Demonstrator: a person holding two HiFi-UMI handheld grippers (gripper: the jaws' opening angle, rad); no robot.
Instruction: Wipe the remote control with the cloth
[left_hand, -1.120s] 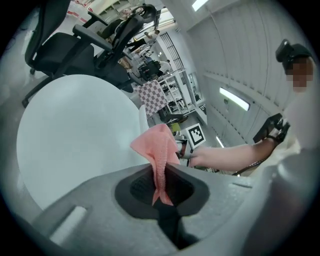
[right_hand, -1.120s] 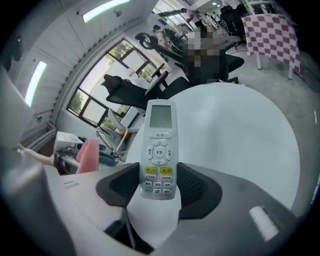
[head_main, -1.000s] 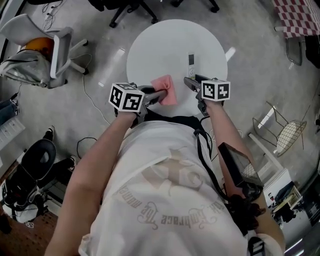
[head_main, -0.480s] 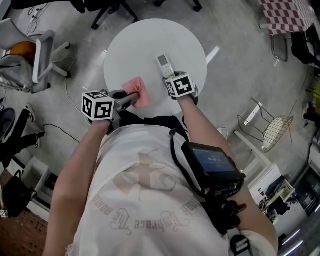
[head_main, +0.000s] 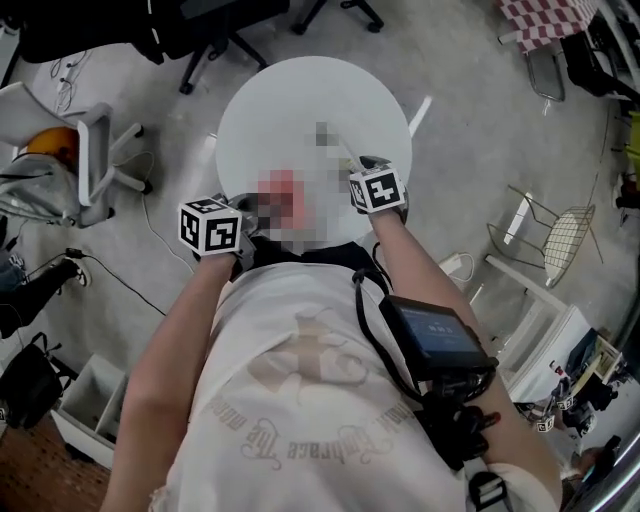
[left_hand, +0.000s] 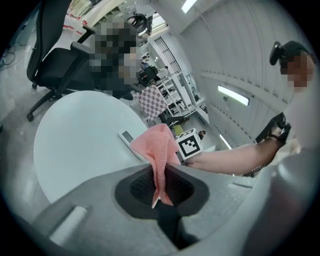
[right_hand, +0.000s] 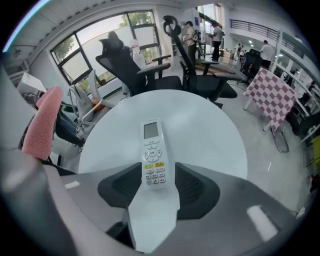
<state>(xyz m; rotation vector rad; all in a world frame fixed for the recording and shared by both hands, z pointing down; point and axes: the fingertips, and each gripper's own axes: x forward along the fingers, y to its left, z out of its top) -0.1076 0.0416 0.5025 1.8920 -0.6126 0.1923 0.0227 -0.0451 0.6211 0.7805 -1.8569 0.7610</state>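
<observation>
standing at the far left of the head view, a white office chair (head_main: 95, 150) sits on the grey floor, well apart from the round white table (head_main: 290, 100). next comes the left gripper (left_hand: 161, 187), its marker cube (head_main: 210, 227) at the table's near left edge. its jaws are pressed together on a pink cloth (left_hand: 161, 147): the left gripper view shows a thin strip of the fabric nipped between the dark pads, with the rest rising out of them in a loose fold. whether that fold touches the tabletop cannot be told. past the cloth, toward the middle of the table, the remote control (right_hand: 152, 150) lies flat on the white top, screen end pointing away from the person and button end toward them. the right gripper (right_hand: 157, 189) is at that button end with its jaws spread, one pad on each side of the remote's lower part. a sliver of space shows at the right pad; the left pad sits so near the casing that contact cannot be judged. in the right gripper view the cloth shows at the left edge, apart from the remote. black office chairs (right_hand: 135, 70) stand behind the table, and a checkered cloth (right_hand: 272, 95) hangs further right. a wire chair (head_main: 555, 245) is at the head view's right side.
</observation>
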